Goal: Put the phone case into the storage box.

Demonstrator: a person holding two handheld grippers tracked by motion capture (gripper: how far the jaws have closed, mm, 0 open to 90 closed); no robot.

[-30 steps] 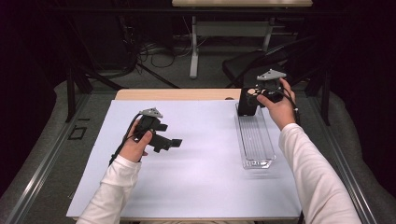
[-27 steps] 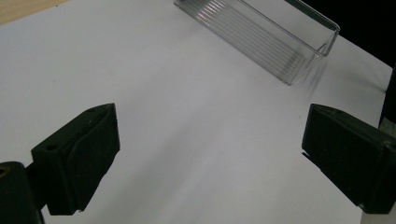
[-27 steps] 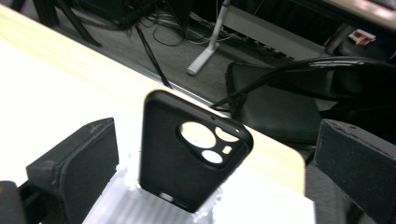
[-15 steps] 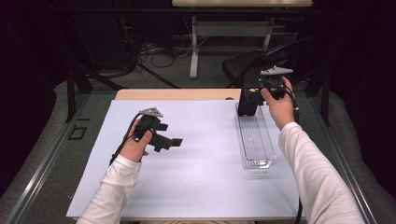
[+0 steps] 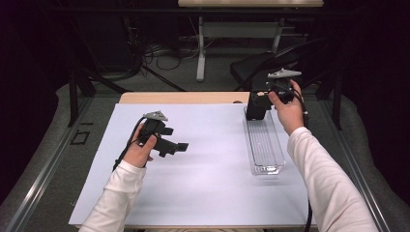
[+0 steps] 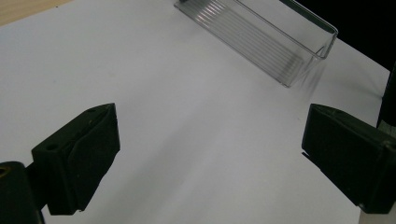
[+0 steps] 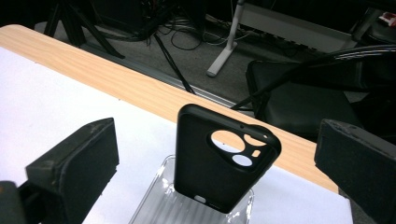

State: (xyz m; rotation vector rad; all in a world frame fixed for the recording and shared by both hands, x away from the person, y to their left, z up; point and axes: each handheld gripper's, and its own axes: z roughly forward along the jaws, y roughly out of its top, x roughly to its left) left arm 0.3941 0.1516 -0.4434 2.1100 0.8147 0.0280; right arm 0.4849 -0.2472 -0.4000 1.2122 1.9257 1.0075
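A black phone case (image 7: 224,158) with round camera cutouts stands upright, leaning in the far end of a clear ribbed tray (image 7: 152,203). My right gripper (image 7: 215,140) is open, its jaws wide on either side of the case without touching it. From above, the right gripper (image 5: 261,99) is held at the tray's (image 5: 265,145) far end, where the case (image 5: 255,110) stands. My left gripper (image 5: 180,147) hovers open over the white sheet (image 5: 208,183) at the left with nothing between its jaws. In the left gripper view, that gripper (image 6: 208,135) faces the tray (image 6: 261,37).
The white sheet covers most of a wooden table (image 5: 183,97), whose far edge shows bare. Beyond the table are a black chair (image 7: 299,102), cables and a stand leg (image 7: 224,51) on the floor.
My right gripper has lifted slightly up and away from the far end of the tray. The phone case stays standing in the tray. The left gripper has not moved.
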